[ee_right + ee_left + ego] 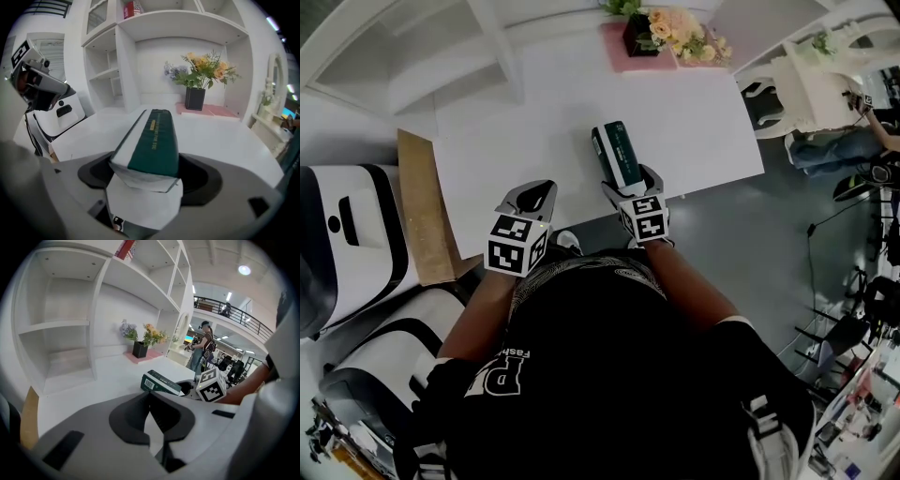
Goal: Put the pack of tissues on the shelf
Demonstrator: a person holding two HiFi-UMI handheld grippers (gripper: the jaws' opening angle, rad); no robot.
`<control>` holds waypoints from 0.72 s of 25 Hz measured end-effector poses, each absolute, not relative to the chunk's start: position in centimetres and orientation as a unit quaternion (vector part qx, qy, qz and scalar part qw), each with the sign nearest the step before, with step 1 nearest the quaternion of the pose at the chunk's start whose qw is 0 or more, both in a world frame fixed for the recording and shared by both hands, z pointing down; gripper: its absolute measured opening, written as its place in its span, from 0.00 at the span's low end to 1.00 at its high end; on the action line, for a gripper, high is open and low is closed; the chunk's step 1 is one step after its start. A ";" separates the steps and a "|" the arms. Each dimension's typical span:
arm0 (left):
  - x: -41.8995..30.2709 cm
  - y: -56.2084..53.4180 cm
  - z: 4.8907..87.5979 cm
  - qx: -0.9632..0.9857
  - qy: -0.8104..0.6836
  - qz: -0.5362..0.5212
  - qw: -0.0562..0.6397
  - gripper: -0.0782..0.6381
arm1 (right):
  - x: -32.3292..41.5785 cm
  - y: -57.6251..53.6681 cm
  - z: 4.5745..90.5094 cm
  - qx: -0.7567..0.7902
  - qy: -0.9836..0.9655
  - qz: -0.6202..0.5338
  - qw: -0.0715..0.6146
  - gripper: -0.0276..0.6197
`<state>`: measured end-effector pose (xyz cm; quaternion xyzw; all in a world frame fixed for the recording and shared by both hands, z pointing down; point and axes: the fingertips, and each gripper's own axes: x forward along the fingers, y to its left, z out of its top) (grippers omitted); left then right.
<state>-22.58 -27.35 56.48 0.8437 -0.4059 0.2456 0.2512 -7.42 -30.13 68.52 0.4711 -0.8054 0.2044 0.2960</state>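
The pack of tissues (617,155), a dark green and white block, lies flat on the white table (694,112) near its front edge. My right gripper (630,180) is open around the pack's near end. In the right gripper view the pack (154,136) runs away from the gripper (150,171), and dark pad shows on both sides of it. My left gripper (532,197) hovers over the table's front edge, left of the pack, shut and empty. In the left gripper view its pads meet at the tips (150,397), with the pack (161,383) just beyond. The white shelf unit (412,56) stands at the table's far left.
A black pot of flowers (652,33) sits on a pink mat at the table's back edge. A brown board (422,206) leans by the table's left side, next to a white and black machine (347,234). A white chair (806,89) is to the right, and a person (204,345) stands farther off.
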 end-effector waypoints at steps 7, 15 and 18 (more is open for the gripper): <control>-23.3 -28.5 56.3 0.851 -0.396 0.241 0.246 0.13 | -7.4 -30.3 68.8 0.484 -0.793 0.197 0.312 0.66; -23.4 -28.8 54.9 0.859 -0.395 0.222 0.238 0.13 | -6.9 -30.4 67.4 0.490 -0.787 0.228 0.299 0.62; -23.2 -29.2 54.0 0.859 -0.403 0.211 0.236 0.13 | -6.4 -30.8 66.3 0.486 -0.791 0.235 0.287 0.62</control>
